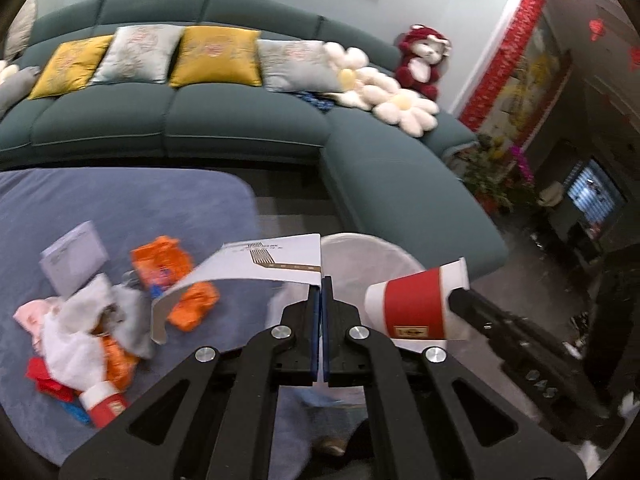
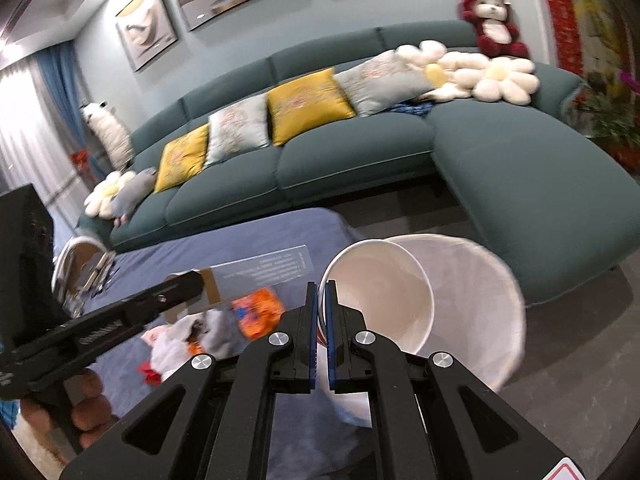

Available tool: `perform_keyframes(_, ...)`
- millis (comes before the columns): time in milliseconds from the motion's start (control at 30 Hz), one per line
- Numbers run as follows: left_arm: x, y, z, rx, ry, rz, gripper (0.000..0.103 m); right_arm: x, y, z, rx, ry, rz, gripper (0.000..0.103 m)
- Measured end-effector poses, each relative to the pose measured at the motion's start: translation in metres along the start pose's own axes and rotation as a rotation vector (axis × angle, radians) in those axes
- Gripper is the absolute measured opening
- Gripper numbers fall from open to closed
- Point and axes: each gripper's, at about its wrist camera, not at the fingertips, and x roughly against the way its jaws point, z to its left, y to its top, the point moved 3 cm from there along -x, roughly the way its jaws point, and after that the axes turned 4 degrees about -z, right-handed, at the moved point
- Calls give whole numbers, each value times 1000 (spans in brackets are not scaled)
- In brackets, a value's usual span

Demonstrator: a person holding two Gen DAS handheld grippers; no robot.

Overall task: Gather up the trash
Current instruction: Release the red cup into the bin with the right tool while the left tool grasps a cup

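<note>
The left tongs are clenched on a curled white card, held up over the blue tabletop. The right tongs pinch the rim of a red-and-white paper cup (its mouth faces the camera) beside the white-lined bin off the tabletop's right edge. Orange wrappers and crumpled tissue lie near the tabletop's left edge.

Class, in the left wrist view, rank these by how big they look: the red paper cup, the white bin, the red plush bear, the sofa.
1. sofa
2. white bin
3. red paper cup; nearness enlarges it
4. red plush bear; distance shrinks it
</note>
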Motion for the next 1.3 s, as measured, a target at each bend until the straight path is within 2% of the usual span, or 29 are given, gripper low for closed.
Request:
perform_keyframes(300, -50, -4, -67, -54, -99, 82, 0, 16, 3, -68, -77, -99, -34, 4)
perform_keyframes(467, -71, -15, -81, -67, -93, 117, 4, 15, -3, -86, -103, -118, -25, 4)
perform_keyframes(567, -75, -19, -76, -56, -75, 122, 20, 12, -5, -89, -109, -120, -20, 4)
perform_keyframes(633, -75, -19, -71, -38, -61, 122, 34, 8, -5, -89, -109, -118, -17, 4)
perform_keyframes(900, -60, -19, -43, -4, -5, 97, 45, -4, 0, -79, -103, -102, -17, 5)
perform_keyframes(1000, -56, -21, -34, 6, 15, 88, 53, -5, -1, -74, -92, -101, -21, 8)
perform_keyframes(1100, -51, -23, -26, 12, 37, 78, 56, -8, 1, -68, -83, -98, -20, 9)
perform_keyframes(1233, -43, -24, -13, 40, 61, 70, 63, -8, 2, -64, -69, -97, -26, 17)
perform_keyframes(1300, -39, -25, -8, 54, 76, 62, 66, -8, 3, -60, -64, -93, -27, 17)
